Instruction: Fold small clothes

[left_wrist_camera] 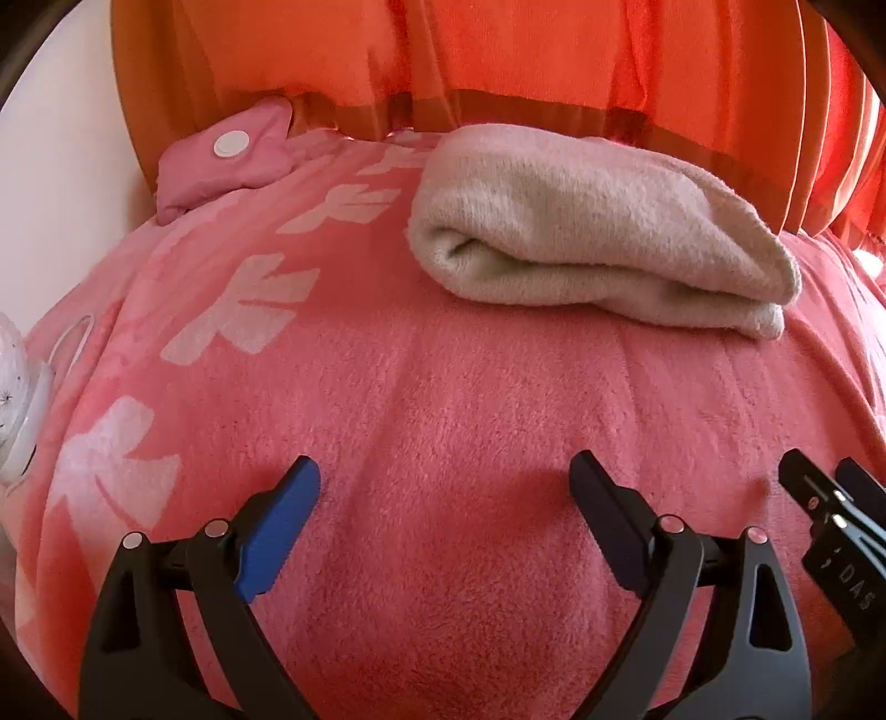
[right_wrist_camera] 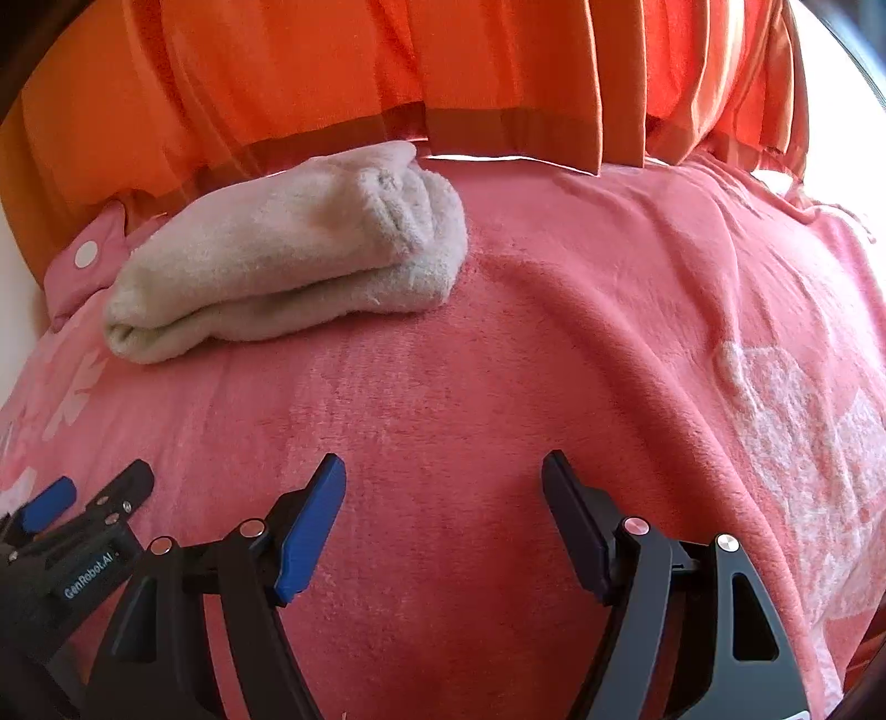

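Note:
A cream fleece garment (left_wrist_camera: 598, 232) lies folded into a thick bundle at the far side of the pink blanket (left_wrist_camera: 443, 399); it also shows in the right wrist view (right_wrist_camera: 288, 260), far left. My left gripper (left_wrist_camera: 446, 476) is open and empty, low over the blanket, well short of the bundle. My right gripper (right_wrist_camera: 443, 471) is open and empty, beside the left one. The right gripper's tip shows at the left view's right edge (left_wrist_camera: 830, 498); the left gripper shows at the right view's lower left (right_wrist_camera: 83, 504).
The pink blanket (right_wrist_camera: 554, 360) with pale flower prints covers the surface. Orange curtains (left_wrist_camera: 498, 50) hang behind it. A pink padded item with a white snap (left_wrist_camera: 227, 160) lies at the far left. A white object (left_wrist_camera: 22, 399) sits at the left edge.

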